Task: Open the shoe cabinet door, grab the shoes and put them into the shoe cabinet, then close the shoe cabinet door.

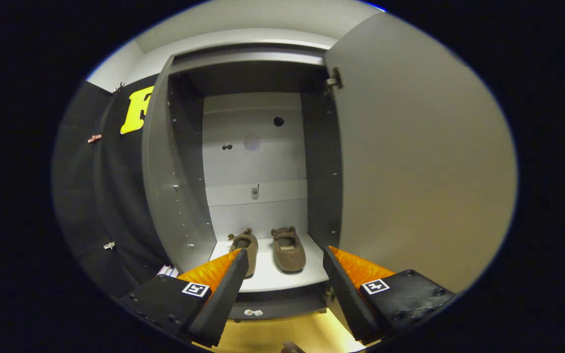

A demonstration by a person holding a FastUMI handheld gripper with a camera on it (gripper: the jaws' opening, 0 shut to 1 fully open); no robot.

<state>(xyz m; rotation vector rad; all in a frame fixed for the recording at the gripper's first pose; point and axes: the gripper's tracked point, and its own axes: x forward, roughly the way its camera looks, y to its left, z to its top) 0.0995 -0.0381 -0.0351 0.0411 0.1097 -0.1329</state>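
The grey shoe cabinet (179, 196) stands ahead with its door (420, 162) swung wide to the right. Two brown fuzzy shoes lie side by side on the white bottom shelf (268, 280): the left shoe (246, 243) is partly hidden behind my left finger, the right shoe (289, 251) shows whole. My gripper (286, 260) is open, drawn back a little in front of the shelf, with nothing between its fingers. The shoes lie just beyond the fingertips.
The open door stands close along the right finger. A black cloth wall (115, 186) flanks the cabinet on the left. A pale wooden floor (287, 333) lies below the cabinet's base. The cabinet's upper inside has no shelves, only small holes in the back panel.
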